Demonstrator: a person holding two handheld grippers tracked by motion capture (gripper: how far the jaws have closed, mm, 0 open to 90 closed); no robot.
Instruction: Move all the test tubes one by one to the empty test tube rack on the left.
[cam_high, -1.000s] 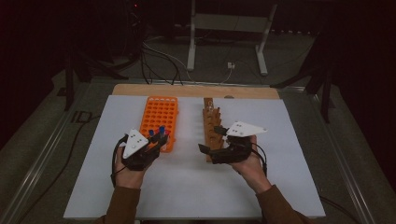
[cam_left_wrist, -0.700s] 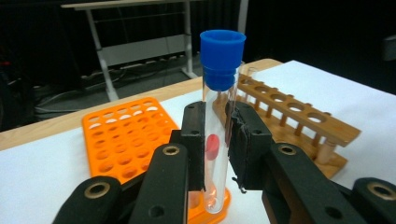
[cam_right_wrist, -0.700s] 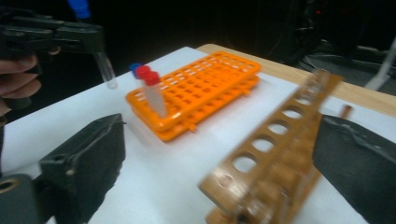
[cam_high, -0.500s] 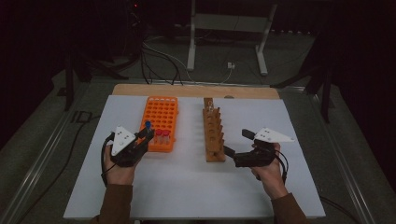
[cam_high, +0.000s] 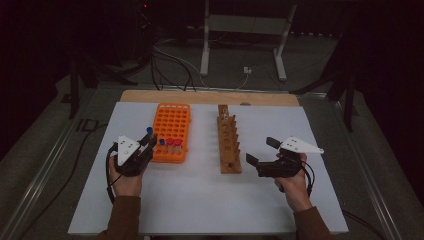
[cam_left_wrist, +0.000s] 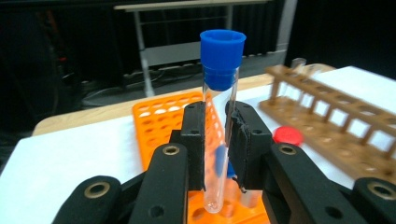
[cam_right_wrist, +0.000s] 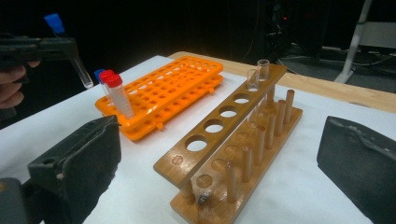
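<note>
Two racks, orange rack (cam_high: 171, 132) and wooden rack (cam_high: 229, 144), on white tabletop (cam_high: 200, 200); room apparently dark.

Right tool (cam_high: 258, 151) now clear of wooden rack (cam_high: 229, 143)

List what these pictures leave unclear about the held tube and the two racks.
- Tube in the left gripper, left gripper view: middle hidden behind the pads; contents unclear.
- Orange rack, same view: near rows hidden by the jaws.
- Wooden rack, high view: holes too small to count.
- Right gripper, right gripper view: jaws cut off by the edges.
</note>
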